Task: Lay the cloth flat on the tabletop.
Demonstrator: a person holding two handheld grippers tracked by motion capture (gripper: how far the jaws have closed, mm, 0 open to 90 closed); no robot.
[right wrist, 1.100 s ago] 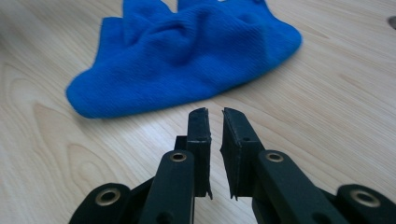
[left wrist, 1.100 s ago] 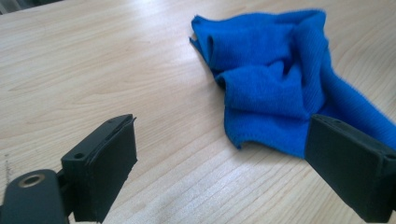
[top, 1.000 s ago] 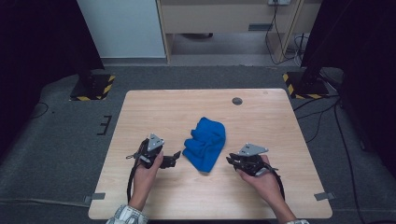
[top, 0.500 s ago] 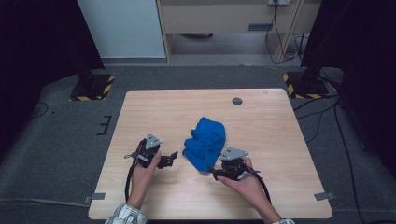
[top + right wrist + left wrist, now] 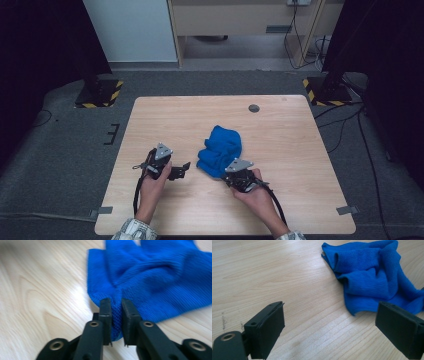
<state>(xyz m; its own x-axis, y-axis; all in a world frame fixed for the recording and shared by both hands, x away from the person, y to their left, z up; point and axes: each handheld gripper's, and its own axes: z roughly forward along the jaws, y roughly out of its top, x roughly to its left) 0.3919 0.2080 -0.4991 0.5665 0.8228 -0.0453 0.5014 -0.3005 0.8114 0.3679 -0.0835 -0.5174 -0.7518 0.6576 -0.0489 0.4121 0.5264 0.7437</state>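
Observation:
A crumpled blue cloth [image 5: 220, 149] lies near the middle of the wooden table [image 5: 280, 135]. My right gripper [image 5: 226, 175] sits at the cloth's near edge. Its jaws have just been closing, and in the right gripper view they pinch a fold of the blue cloth [image 5: 155, 275] between the pads, right gripper [image 5: 116, 305] shut on it. My left gripper [image 5: 186, 167] rests to the left of the cloth with its jaws wide apart. In the left gripper view the left gripper [image 5: 332, 322] holds nothing and the cloth [image 5: 372, 275] lies ahead to the right.
A small dark round disc [image 5: 254, 108] sits near the table's far edge. Black stands with yellow-striped feet [image 5: 101, 94] [image 5: 327, 92] flank the table on the grey floor, and cables trail at the right.
My right gripper moved left toward the cloth's near edge and closed on a fold of it. The left gripper stayed in place.

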